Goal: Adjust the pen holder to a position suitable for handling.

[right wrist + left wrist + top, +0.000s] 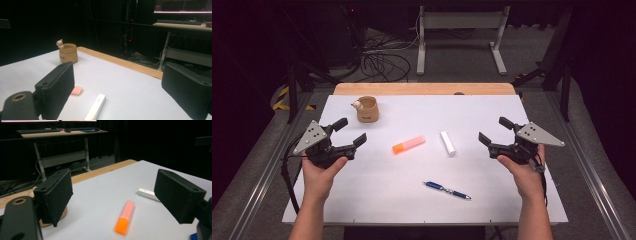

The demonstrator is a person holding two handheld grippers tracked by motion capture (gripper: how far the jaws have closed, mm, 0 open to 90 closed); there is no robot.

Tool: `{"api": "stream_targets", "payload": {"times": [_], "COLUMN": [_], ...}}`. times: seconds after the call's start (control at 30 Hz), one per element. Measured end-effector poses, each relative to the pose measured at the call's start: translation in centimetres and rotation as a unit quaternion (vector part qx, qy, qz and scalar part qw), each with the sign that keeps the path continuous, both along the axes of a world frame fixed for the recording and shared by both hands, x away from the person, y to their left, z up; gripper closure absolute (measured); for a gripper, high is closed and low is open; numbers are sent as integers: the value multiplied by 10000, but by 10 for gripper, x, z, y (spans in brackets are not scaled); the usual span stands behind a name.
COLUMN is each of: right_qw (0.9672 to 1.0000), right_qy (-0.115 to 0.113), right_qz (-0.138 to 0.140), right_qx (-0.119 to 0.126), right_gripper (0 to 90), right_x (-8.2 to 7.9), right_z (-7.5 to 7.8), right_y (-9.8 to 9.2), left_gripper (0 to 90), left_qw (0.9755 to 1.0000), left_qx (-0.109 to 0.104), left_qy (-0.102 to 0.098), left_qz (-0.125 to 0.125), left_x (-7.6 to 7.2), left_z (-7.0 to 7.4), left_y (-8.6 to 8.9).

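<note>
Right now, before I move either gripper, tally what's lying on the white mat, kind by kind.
Orange highlighter: 1
White marker: 1
Blue pen: 1
Tan pen pot with a small bear figure on its rim: 1
Total: 4
Both grippers, left gripper and right gripper, are open and hold nothing.
</note>
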State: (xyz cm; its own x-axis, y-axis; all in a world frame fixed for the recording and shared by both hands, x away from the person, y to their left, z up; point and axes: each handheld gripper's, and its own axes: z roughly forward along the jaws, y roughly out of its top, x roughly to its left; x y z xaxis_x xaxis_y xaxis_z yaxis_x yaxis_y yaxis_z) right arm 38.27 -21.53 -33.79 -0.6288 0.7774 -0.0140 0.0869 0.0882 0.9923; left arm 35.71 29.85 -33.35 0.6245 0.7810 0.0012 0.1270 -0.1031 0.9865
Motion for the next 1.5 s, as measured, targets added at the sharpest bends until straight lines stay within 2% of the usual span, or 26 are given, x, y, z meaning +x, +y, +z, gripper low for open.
{"api": "stream_targets", "payload": {"times": [0.1, 0.17, 0.33, 0.5, 0.53, 0.6, 0.67, 0.77, 0.9, 0.97, 1.0, 1.2, 1.23, 1.3, 1.37, 1.43, 1.47, 1.5], "right_qw": [10000, 10000, 10000, 10000, 10000, 10000, 10000, 10000, 9999, 9999, 9999, 9999, 9999, 9999, 9999, 9999, 9999, 9999], "right_qy": [0, 11, -38, -52, -65, -71, -67, -78, -91, -89, -86, -89, -85, -93, -95, -104, -104, -103], "right_qz": [16, 7, 11, -27, -36, -46, -47, -42, -49, -52, -59, -63, -76, -78, -75, -75, -72, -72], "right_qx": [-5, 4, 30, 27, 24, 23, 33, 30, 6, 5, -6, -1, -4, 1, 13, 14, 19, 19], "right_gripper": [120, 120, 120, 120, 120, 120, 120, 120, 119, 120, 120, 119, 119, 119, 120, 119, 119, 118], "right_x": [0, -1, -1, -2, -2, -2, -2, -2, -2, -2, -2, -1, -1, -1, -1, -1, -1, -1], "right_z": [0, 0, 2, 2, 2, 2, 2, 2, 2, 2, 1, 1, 1, 1, 0, 0, 0, 0], "right_y": [0, 0, 0, 0, 0, 0, 1, 2, 3, 4, 4, 4, 4, 4, 5, 5, 5, 5], "left_gripper": [182, 200, 216, 230, 231, 236, 236, 241, 255, 258, 261, 272, 275, 274, 274, 280, 279, 280], "left_qw": [10000, 9998, 9992, 9980, 9971, 9968, 9955, 9948, 9922, 9918, 9904, 9875, 9863, 9854, 9844, 9826, 9826, 9810], "left_qx": [-11, -62, -6, -86, -96, -93, -74, -91, -127, -118, -129, -179, -136, -66, -165, -181, -181, -211], "left_qy": [-16, 1, 15, 80, 84, 97, 163, 203, 292, 314, 335, 409, 414, 440, 504, 548, 548, 592], "left_qz": [55, 204, 405, 622, 745, 782, 927, 992, 1205, 1235, 1338, 1509, 1589, 1642, 1675, 1767, 1767, 1833], "left_x": [3, 7, 15, 25, 30, 32, 39, 44, 59, 61, 66, 78, 83, 88, 93, 98, 98, 103], "left_z": [-1, -3, -6, -9, -10, -11, -14, -16, -22, -23, -24, -28, -28, -28, -30, -32, -32, -34], "left_y": [0, -1, -3, -2, 0, 0, 1, 2, 4, 4, 5, 5, 4, 4, 5, 6, 6, 6]}}
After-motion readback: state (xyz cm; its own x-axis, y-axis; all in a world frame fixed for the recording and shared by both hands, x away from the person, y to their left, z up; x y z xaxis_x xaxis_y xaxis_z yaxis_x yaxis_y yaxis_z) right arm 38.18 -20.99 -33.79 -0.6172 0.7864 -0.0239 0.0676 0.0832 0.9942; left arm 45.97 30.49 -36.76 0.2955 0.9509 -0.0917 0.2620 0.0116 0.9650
